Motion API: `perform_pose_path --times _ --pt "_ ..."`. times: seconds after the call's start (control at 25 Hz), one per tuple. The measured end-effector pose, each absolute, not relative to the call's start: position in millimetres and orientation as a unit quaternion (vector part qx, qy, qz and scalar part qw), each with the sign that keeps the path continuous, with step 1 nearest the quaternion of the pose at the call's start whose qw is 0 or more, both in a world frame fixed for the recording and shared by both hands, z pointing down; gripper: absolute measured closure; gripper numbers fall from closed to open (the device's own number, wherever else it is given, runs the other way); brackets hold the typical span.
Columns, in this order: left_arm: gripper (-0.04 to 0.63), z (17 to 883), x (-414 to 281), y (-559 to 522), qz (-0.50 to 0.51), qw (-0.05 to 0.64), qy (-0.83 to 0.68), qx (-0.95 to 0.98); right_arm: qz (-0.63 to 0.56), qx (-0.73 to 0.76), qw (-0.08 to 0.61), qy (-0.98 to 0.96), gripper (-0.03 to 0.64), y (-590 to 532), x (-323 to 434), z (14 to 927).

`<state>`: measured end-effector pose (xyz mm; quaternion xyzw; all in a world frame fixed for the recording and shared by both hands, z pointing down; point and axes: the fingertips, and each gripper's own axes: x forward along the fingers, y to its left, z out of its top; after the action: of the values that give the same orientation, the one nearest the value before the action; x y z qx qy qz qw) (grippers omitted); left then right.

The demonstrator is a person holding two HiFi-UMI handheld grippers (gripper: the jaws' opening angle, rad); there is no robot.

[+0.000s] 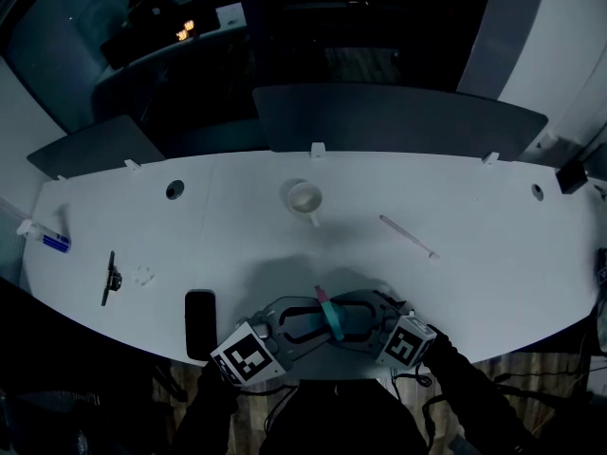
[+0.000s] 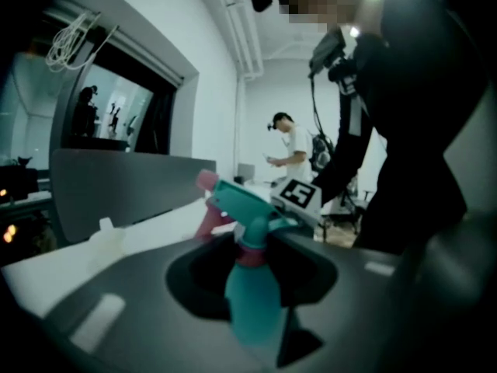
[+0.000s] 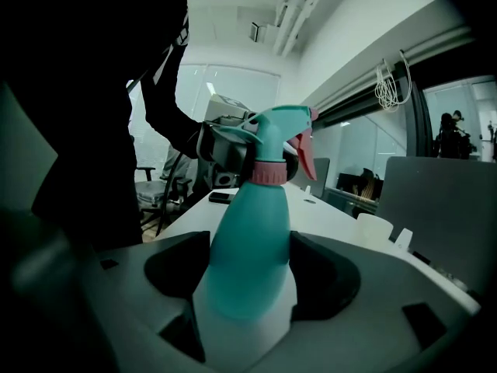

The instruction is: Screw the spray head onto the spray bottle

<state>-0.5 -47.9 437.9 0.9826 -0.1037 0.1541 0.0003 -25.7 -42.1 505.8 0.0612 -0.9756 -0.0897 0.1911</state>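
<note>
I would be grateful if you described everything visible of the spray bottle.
The spray bottle is teal, seemingly smooth plastic, its rounded body narrowing to a neck. A pink collar joins it to a teal spray head with a pink trigger; how tightly it is screwed cannot be told. It stands roughly upright at the near edge of the white table, held by the right hand-held gripper and, from the opposite side, the left hand-held gripper.

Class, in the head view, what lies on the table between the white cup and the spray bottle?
Nothing. In the head view the table between the white cup and the spray bottle is bare.
</note>
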Motion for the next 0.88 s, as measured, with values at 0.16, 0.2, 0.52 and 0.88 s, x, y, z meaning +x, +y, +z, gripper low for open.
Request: perform_pose_path --times 0.16,0.2,0.52,0.88 --pt "0.451 442.2 -3.4 -53.7 0.119 0.026 -0.173 0.977 -0.082 0.082 0.184 -0.976 0.284 -44.8 -26.3 505.1" --pt "0.448 443.7 -4.4 -54.1 0.112 0.033 -0.19 0.975 -0.084 0.09 0.18 -0.976 0.284 -44.9 -26.8 505.2" --pt "0.36 432.5 -13.3 -55.0 0.091 0.031 -0.264 0.96 -0.063 0.107 0.177 -0.976 0.284 -44.2 -28.4 508.5" --pt "0.253 428.3 -33.3 -37.6 0.102 0.024 -0.286 0.953 -0.06 0.129 0.178 -0.974 0.281 -39.6 -11.5 488.1"
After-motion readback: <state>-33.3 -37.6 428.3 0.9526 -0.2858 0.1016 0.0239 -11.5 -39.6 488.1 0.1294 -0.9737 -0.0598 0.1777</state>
